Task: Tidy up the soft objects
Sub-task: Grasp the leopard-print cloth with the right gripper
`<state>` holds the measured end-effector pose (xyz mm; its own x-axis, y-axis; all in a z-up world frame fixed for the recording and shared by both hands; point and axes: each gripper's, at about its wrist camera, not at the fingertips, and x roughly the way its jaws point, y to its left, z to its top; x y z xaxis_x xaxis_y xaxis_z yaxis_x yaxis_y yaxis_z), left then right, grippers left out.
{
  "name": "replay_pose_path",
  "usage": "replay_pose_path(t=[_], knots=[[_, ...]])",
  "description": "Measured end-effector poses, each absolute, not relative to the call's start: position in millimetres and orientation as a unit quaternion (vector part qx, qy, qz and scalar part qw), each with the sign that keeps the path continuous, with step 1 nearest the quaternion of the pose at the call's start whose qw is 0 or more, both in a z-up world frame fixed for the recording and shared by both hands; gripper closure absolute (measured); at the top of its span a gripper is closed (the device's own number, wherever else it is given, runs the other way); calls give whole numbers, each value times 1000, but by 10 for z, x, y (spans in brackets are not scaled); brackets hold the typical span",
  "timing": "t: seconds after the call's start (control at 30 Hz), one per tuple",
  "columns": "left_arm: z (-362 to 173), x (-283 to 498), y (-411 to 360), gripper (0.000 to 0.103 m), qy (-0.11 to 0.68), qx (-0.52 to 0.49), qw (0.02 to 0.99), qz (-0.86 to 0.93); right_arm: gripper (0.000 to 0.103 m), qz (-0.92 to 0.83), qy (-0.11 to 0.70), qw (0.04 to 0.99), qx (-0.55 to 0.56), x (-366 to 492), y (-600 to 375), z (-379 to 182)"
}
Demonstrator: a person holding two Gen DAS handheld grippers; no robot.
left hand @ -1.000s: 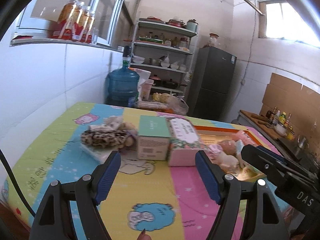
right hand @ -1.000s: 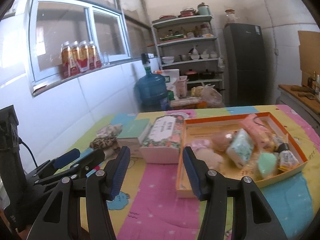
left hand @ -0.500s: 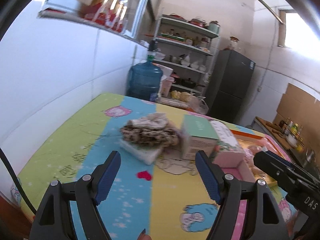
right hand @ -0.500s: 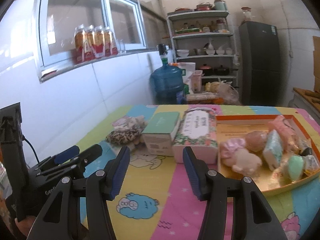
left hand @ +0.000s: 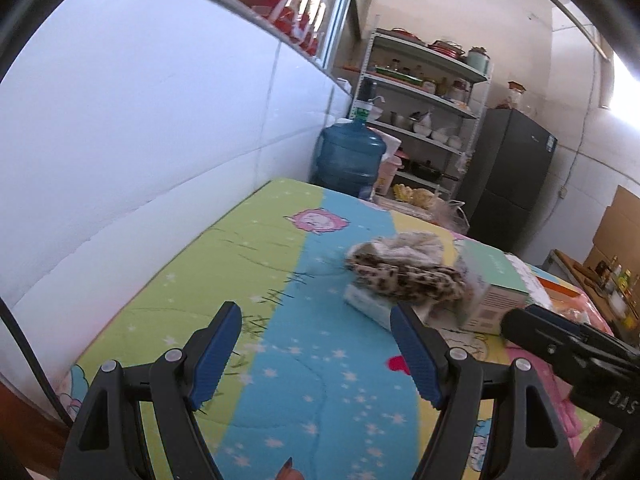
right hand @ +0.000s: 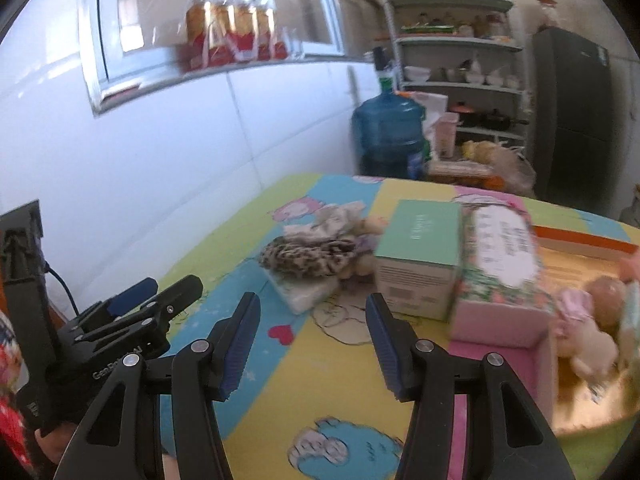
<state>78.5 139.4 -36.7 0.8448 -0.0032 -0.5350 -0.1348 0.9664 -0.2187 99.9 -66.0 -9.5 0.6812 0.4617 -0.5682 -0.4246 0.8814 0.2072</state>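
You hold both claws spread and empty — left gripper (left hand: 316, 354) and right gripper (right hand: 312, 344) aimed toward the leopard scrunchie (right hand: 308, 258) on the white pack (right hand: 306, 292) — presumably readying a grab, left of the green box (right hand: 420, 252).

White tiled wall (left hand: 168, 128), dark fridge (right hand: 576, 120)

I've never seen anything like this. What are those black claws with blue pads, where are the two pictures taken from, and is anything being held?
No robot here: a person holds a two-finger clamp in each hand, each carrying a wide-angle camera that looks along its fingers. One picture looks past the left gripper, the other past the right gripper. Both are open and hold nothing. On the cartoon-print cloth lie a leopard-print scrunchie piled on a white pack, a green-topped box, a floral tissue box and an orange tray of soft toys.
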Motion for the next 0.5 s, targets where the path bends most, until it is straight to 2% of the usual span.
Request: replay_pose_path(t=[0.5], knots=[[-487,912,1696,27,284,-149,947,37,46,222,344,911,-47,1706,-19,-250]])
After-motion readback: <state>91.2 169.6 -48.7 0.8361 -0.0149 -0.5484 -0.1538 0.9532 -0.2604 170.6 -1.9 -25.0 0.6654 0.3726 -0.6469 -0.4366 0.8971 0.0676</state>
